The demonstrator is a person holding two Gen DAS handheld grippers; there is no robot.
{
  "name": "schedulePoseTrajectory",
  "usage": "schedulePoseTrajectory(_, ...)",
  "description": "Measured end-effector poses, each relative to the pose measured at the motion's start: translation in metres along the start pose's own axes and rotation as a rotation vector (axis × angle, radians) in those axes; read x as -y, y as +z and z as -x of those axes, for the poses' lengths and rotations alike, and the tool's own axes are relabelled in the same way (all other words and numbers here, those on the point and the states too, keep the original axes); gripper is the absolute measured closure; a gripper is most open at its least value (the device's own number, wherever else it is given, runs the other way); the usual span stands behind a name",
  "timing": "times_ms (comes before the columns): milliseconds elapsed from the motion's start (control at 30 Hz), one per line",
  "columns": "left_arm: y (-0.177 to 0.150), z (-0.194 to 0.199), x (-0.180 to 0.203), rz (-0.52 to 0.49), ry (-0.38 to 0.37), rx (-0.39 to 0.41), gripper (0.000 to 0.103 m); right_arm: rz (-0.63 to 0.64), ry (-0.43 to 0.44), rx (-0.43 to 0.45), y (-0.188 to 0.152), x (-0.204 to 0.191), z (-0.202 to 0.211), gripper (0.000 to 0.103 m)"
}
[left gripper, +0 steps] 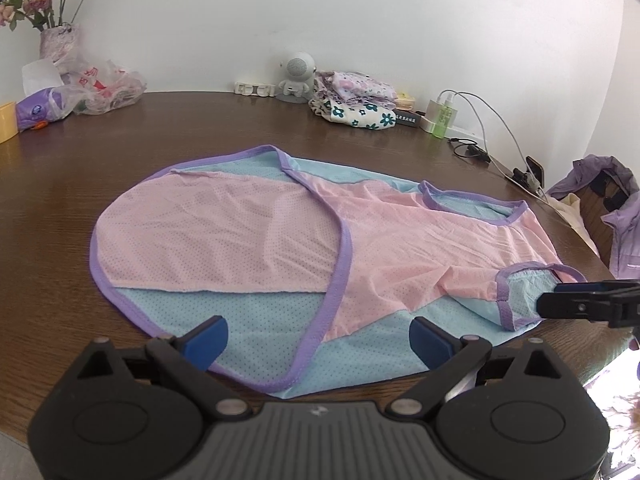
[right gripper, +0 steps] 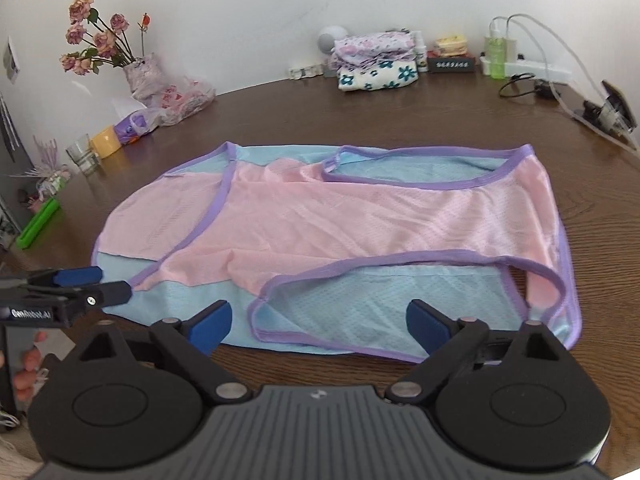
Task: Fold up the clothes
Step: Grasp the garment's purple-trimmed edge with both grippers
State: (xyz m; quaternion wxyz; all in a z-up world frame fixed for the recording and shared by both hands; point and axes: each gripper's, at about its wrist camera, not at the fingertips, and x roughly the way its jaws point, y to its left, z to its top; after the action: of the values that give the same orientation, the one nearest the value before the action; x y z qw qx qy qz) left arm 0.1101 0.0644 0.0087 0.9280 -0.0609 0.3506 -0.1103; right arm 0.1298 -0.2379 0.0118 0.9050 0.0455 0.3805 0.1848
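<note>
A pink and light-blue mesh garment with purple trim (left gripper: 256,236) lies spread flat on the brown wooden table (left gripper: 60,184); it also shows in the right wrist view (right gripper: 360,224). My left gripper (left gripper: 318,340) is open, its blue pads just above the garment's near blue edge. My right gripper (right gripper: 319,326) is open over the near armhole opening. The right gripper's fingers (left gripper: 560,300) show at the garment's right armhole in the left wrist view. The left gripper's fingers (right gripper: 96,284) show at the garment's left edge in the right wrist view.
A stack of folded floral clothes (right gripper: 376,62) sits at the back by the wall. A vase of roses (right gripper: 140,72), plastic bags, a yellow cup (right gripper: 105,142) and a glass stand back left. Chargers, cables and a phone (right gripper: 616,104) lie back right. A purple jacket (left gripper: 624,224) hangs at right.
</note>
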Motion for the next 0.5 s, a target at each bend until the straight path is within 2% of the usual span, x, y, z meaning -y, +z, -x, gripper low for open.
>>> schedulePoseTrajectory(33,0.0,-0.001,-0.001,-0.003,-0.012,0.0,0.012,-0.002,0.014,-0.012,0.002,-0.002,-0.003,0.031)
schedulePoseTrajectory(200,0.003,-0.004,-0.006,-0.029,-0.019,0.012,0.027,-0.01,0.086,-0.074,0.01,-0.01,-0.019,0.051)
schedulePoseTrajectory(233,0.004,-0.005,-0.007,-0.038,-0.026,0.014,0.038,-0.012,0.101,-0.086,0.011,-0.012,-0.022,0.058)
schedulePoseTrajectory(267,0.004,-0.006,-0.008,-0.047,-0.036,0.015,0.044,-0.014,0.115,-0.098,0.013,-0.014,-0.025,0.064)
schedulePoseTrajectory(333,0.003,-0.009,-0.007,-0.072,-0.052,0.01,0.063,-0.017,0.144,-0.123,0.016,-0.017,-0.032,0.086)
schedulePoseTrajectory(400,0.002,-0.012,-0.006,-0.093,-0.063,0.005,0.068,-0.021,0.172,-0.147,0.019,-0.02,-0.038,0.092)
schedulePoseTrajectory(500,0.001,-0.013,-0.006,-0.109,-0.08,0.01,0.069,-0.054,0.176,-0.143,0.024,-0.009,-0.037,0.096)
